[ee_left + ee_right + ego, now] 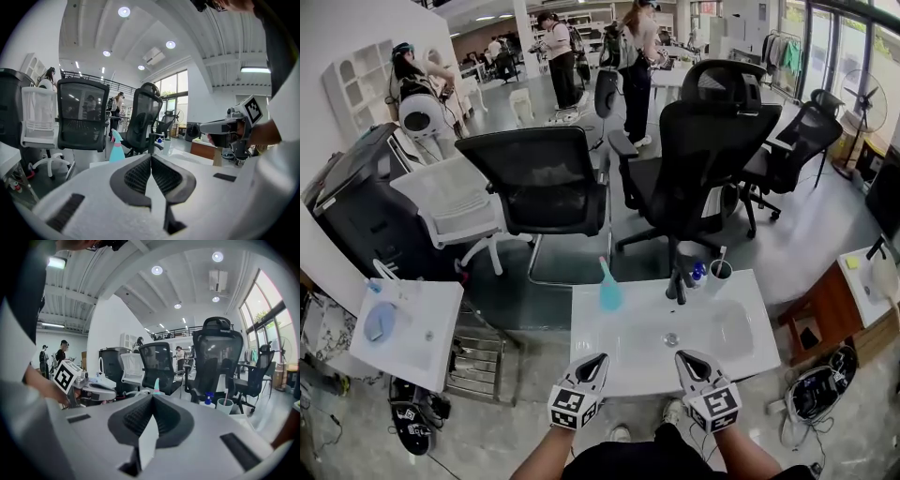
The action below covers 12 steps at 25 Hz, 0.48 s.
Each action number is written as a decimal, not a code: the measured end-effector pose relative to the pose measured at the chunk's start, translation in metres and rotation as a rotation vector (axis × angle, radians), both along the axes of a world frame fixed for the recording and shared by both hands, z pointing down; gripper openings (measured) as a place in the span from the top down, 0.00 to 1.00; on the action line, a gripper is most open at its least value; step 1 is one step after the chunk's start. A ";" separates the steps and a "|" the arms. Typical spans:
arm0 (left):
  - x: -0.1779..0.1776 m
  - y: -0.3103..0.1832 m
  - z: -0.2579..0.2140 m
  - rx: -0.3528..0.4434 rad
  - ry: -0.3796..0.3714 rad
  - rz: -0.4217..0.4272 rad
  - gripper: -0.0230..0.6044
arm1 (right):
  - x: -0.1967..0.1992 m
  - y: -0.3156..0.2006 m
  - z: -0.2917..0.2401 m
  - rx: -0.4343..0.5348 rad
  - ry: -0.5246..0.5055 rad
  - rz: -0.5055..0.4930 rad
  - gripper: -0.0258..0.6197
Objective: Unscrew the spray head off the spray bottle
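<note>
With the left gripper and right gripper both closed and empty, nudging the tall spray bottle on the table could topple it.

Right tool jaws pressed together, nothing between. Just past the tips, teal spray bottle with a pink collar, upright. Left tool at left with its marker cube, hand behind it. Blue-capped bottle beside a cup at right. Black office chairs behind.
</note>
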<state>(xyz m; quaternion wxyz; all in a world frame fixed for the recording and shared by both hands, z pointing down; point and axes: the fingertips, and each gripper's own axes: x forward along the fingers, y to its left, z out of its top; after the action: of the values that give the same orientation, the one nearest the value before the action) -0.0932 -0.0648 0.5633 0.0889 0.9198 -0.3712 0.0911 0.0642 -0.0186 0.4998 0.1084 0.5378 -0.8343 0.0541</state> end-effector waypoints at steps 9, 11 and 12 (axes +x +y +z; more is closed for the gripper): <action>0.030 -0.044 0.003 -0.008 -0.010 -0.110 0.94 | 0.034 -0.063 0.000 0.015 -0.004 -0.105 0.95; 0.038 -0.055 0.002 -0.005 -0.008 -0.135 0.94 | 0.041 -0.074 0.003 0.010 -0.003 -0.131 0.95; 0.042 -0.059 0.001 -0.004 -0.008 -0.146 0.94 | 0.044 -0.079 0.004 0.008 -0.002 -0.144 0.95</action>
<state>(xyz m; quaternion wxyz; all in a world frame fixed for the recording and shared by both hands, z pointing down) -0.0511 -0.1234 0.5648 0.0957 0.8897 -0.4373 0.0891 0.1085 -0.0981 0.5041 0.1090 0.4769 -0.8711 0.0434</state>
